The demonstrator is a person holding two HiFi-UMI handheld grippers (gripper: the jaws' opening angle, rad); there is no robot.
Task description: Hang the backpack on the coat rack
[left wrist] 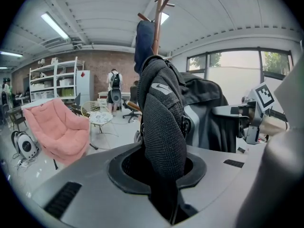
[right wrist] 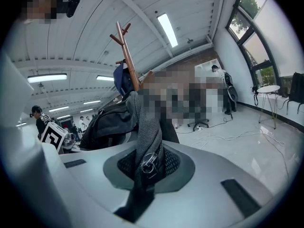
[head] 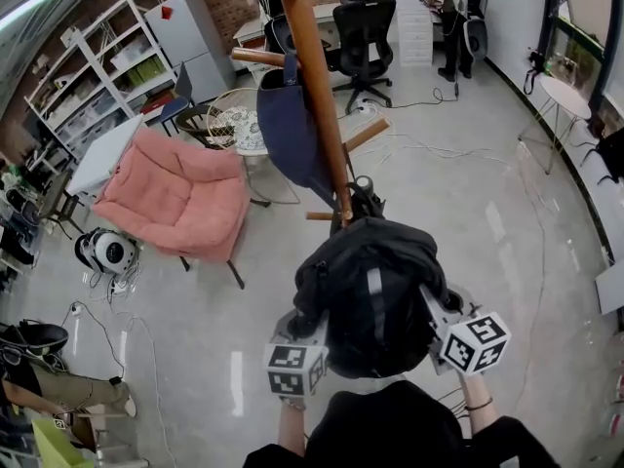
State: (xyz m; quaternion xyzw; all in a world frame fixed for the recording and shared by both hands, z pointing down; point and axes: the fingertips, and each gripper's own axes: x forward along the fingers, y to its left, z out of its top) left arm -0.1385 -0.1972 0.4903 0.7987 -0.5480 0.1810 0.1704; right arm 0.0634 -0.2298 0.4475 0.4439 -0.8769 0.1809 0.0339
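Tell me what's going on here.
A person holds a black backpack up with both grippers. The left gripper is shut on a padded strap, the right gripper on a thinner strap. The backpack is near the wooden coat rack, not yet on a peg; a dark blue bag already hangs there.

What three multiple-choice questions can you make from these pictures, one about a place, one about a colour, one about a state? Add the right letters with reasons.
1. In the head view, on which side of the coat rack is the armchair? A left; B right; C above.
2. What colour is the backpack? A red; B black; C white.
3. Where is the backpack? A on the floor; B hung on the rack; C held by the left gripper and right gripper.
Answers: 1 A, it sits left of the rack; 2 B, its fabric is black; 3 C, each gripper is shut on a strap.
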